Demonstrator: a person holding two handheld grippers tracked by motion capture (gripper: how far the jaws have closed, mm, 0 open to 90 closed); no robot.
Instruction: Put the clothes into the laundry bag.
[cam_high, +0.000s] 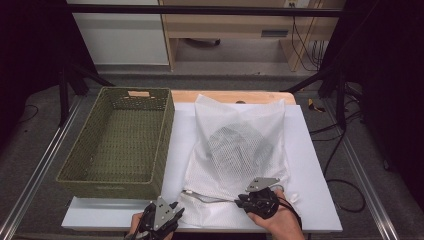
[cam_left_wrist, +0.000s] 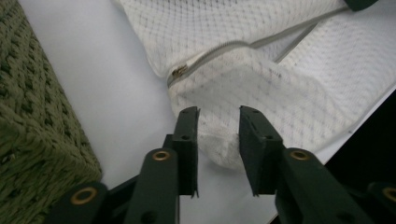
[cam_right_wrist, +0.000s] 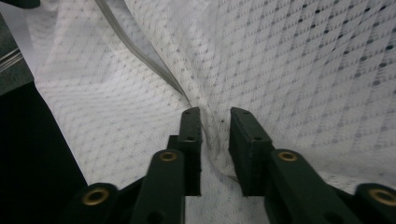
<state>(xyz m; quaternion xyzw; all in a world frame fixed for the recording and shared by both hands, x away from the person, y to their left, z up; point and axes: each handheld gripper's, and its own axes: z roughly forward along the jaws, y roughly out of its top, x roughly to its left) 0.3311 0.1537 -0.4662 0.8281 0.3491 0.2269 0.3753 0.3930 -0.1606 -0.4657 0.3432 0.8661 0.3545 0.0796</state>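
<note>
A white mesh laundry bag (cam_high: 250, 120) lies on the white tabletop (cam_high: 312, 170) with a dark garment (cam_high: 235, 145) showing through it. Its grey zipper (cam_left_wrist: 219, 49) runs along the near end. My left gripper (cam_high: 178, 209) is at the bag's near left corner. In the left gripper view, the left gripper (cam_left_wrist: 218, 114) has its jaws apart with the bag's corner (cam_left_wrist: 224, 149) lying between them, unpressed. My right gripper (cam_high: 239, 202) is over the near edge of the bag. In the right gripper view, the right gripper (cam_right_wrist: 215, 114) has a loose ridge of mesh (cam_right_wrist: 289, 60) between its parted jaws.
An olive woven basket (cam_high: 107, 187) stands to the left of the bag, its corner close to my left gripper (cam_left_wrist: 32, 116). The table's near edge runs just below both hands. Black frame legs and cables stand on the floor at both sides.
</note>
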